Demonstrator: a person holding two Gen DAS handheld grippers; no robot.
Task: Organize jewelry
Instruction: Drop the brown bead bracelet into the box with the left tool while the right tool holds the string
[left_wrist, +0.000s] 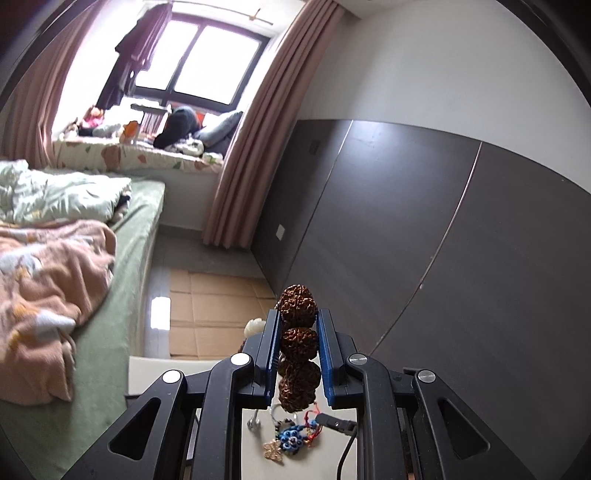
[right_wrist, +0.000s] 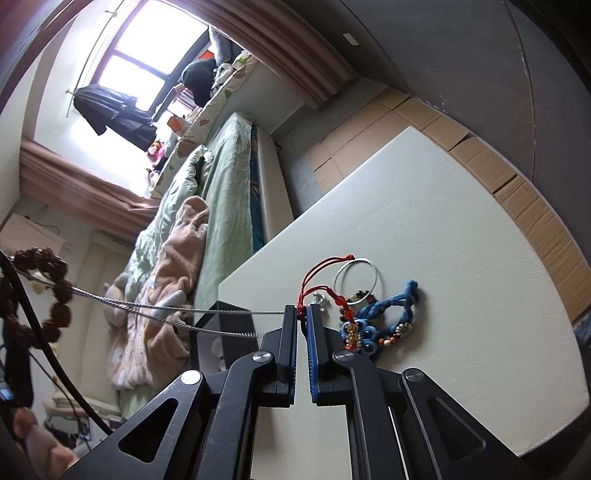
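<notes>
From the left wrist view, the left tongs (left_wrist: 298, 334) were clenched on a bracelet of big brown beads (left_wrist: 298, 341), knobbly and rough like dried seeds, three of them stacked in a line between the blue pads; gripped across the beads rather than the cord, I judged, so the heavy string could not slide; the tongs were held high above the pale surface (left_wrist: 255, 458), and below them lay a small pile of jewellery (left_wrist: 291, 439), knotted blue cord, red thread and a little gold butterfly charm; beyond stood a bed (left_wrist: 122, 258) with green sheet and peach blanket. From the right wrist view, the right tongs (right_wrist: 302, 312) were nipped almost fully together on the red cord (right_wrist: 317, 282) of a knotted piece, probably to pin the tangle down on the surface (right_wrist: 443, 221); a twisted silver chain (right_wrist: 166, 308) ran taut from near those tips out to the brown bead bracelet (right_wrist: 55, 291) hanging in the air at far left, so the two seemed snagged; just beside the tips lay a thin silver hoop (right_wrist: 357, 281), smooth and round, and a plaited blue bracelet (right_wrist: 391, 314) with coloured beads.
</notes>
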